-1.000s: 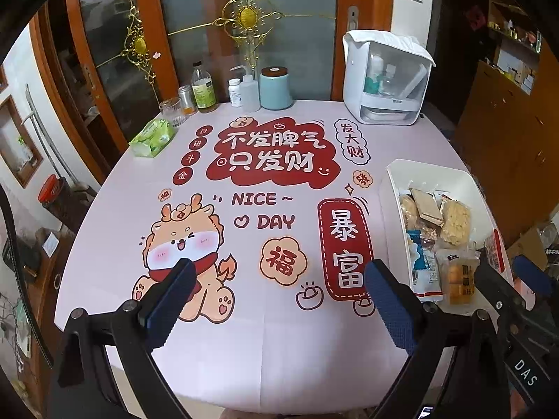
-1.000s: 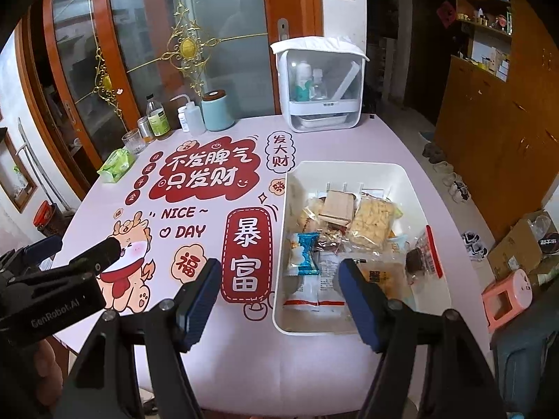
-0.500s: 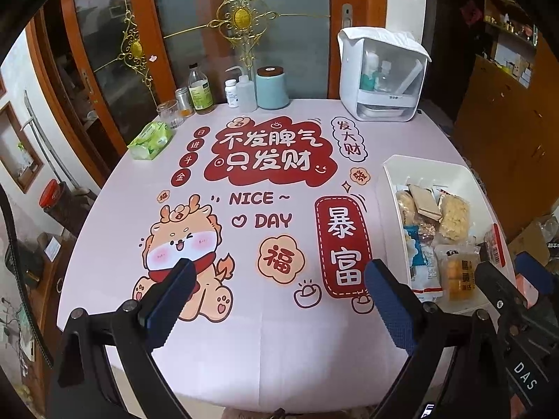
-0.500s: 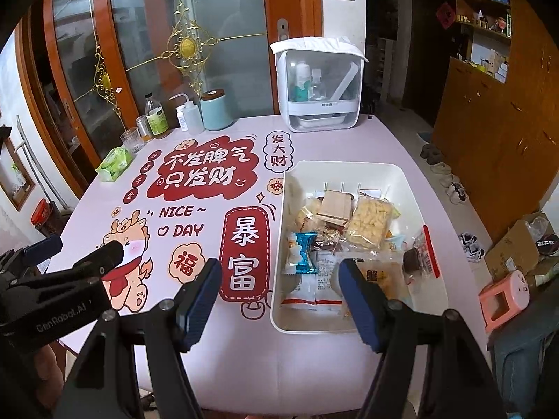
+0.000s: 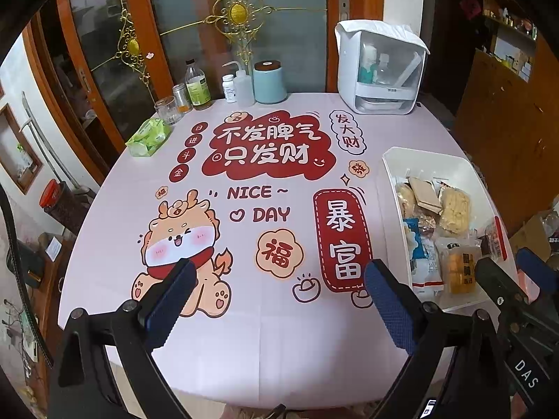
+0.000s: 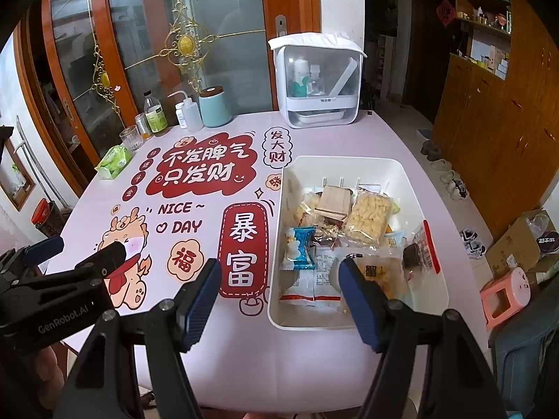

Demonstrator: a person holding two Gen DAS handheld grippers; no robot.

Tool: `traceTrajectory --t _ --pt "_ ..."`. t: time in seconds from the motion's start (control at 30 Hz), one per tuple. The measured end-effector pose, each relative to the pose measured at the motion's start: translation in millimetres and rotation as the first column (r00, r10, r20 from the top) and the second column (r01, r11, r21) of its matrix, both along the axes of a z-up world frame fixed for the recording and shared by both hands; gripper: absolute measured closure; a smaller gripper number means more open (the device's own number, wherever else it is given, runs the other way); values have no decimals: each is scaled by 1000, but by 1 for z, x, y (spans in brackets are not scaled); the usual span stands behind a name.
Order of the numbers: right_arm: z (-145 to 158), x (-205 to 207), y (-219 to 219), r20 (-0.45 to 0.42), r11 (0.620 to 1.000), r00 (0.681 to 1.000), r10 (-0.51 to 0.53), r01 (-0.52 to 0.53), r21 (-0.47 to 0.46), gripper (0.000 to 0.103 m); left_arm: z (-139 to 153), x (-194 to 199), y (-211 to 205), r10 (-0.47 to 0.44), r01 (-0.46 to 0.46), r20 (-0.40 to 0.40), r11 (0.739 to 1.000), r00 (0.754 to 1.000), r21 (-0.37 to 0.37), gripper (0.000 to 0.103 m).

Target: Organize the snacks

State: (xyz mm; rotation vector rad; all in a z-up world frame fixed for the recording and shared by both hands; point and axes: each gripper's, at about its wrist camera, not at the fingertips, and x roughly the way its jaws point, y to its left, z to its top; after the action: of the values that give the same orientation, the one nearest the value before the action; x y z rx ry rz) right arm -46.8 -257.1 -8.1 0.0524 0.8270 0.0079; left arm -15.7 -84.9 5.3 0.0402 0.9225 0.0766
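A white tray [image 6: 356, 162] holding several wrapped snacks sits on the right side of the table; it also shows in the left wrist view [image 5: 391, 174]. Among the snacks are a blue wrapped candy [image 6: 301, 247], a yellow cracker pack [image 6: 368, 214] and an orange cake pack [image 6: 380, 274]. My right gripper [image 6: 279, 293] is open and empty above the table's front edge, by the tray's near left corner. My left gripper [image 5: 276, 295] is open and empty over the front middle of the table, left of the tray.
The pink tablecloth [image 5: 244, 331] has red printed characters and a cartoon dragon. At the back stand a white dispenser box [image 5: 379, 70], a blue canister [image 5: 269, 82], bottles [image 5: 197, 85], a glass [image 5: 166, 110] and a green tissue pack [image 5: 148, 136]. A pink stool [image 6: 506, 295] stands on the floor at right.
Both grippers have drawn back and risen slightly, so the table looks a little farther away. Nothing on the table has moved.
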Motion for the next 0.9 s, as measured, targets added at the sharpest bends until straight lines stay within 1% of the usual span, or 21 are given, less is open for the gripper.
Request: traceTrajectory --t 0.5,0.9 --pt "-1 0 -2 0 1000 1000 1 -1 2 33 -2 0 -4 -6 6 -9 1000 1000 0 7" --pt "-1 0 -1 -2 1000 1000 -3 3 4 33 -8 2 -1 -27 27 -21 1000 999 0 7"
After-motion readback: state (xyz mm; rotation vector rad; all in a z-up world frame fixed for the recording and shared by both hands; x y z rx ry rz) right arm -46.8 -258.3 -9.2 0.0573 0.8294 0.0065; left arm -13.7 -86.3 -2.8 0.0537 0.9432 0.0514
